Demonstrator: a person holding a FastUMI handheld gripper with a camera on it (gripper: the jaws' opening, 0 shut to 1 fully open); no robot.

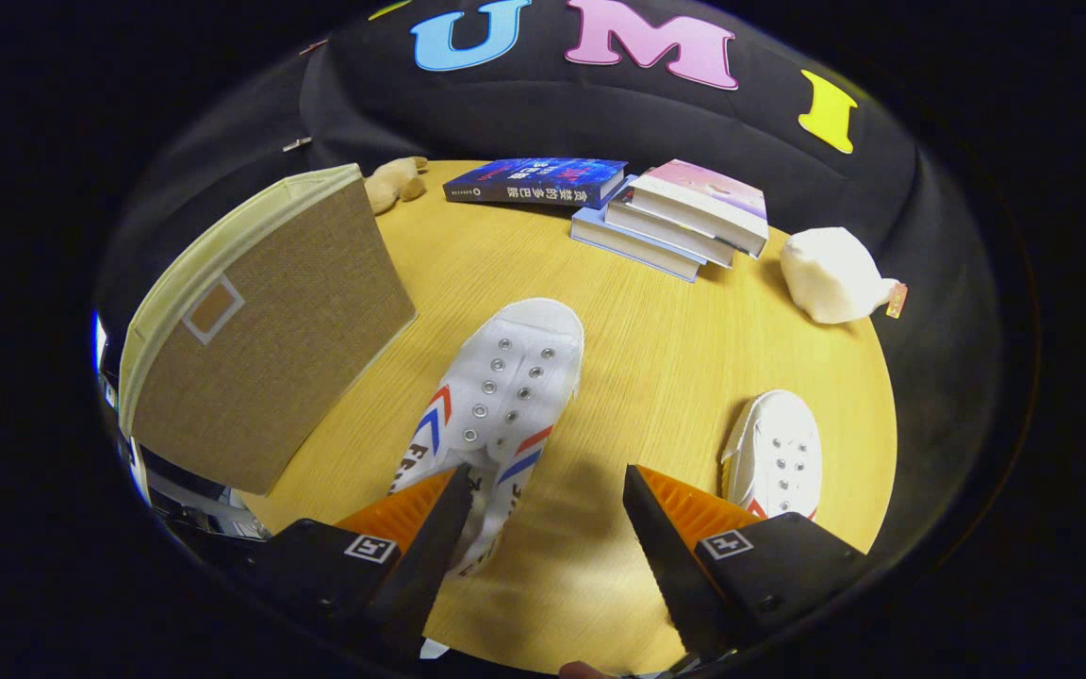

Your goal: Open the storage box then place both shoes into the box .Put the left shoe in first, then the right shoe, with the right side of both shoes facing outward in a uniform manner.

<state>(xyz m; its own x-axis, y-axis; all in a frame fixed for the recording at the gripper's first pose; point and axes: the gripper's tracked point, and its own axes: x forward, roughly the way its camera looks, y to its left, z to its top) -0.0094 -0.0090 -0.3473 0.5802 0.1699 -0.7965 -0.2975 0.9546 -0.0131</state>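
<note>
A white canvas shoe (496,405) with red and blue stripes lies on the round wooden table (656,377), toe pointing away from me. Its heel end reaches back between my fingers, close beside the left finger. My gripper (543,481) hangs above it, open, with both fingers clear of the shoe. A second white shoe (777,453) lies just beyond the right finger, partly hidden by it. The storage box (260,321), brown fabric with a cream rim and a small label pocket, stands to the left of the first shoe, its lid side facing me and shut.
Beyond the shoes lie a dark blue book (538,181) and a stack of three books (680,219). A white plush toy (830,275) rests near the table's right edge. A small tan plush (397,181) sits behind the box.
</note>
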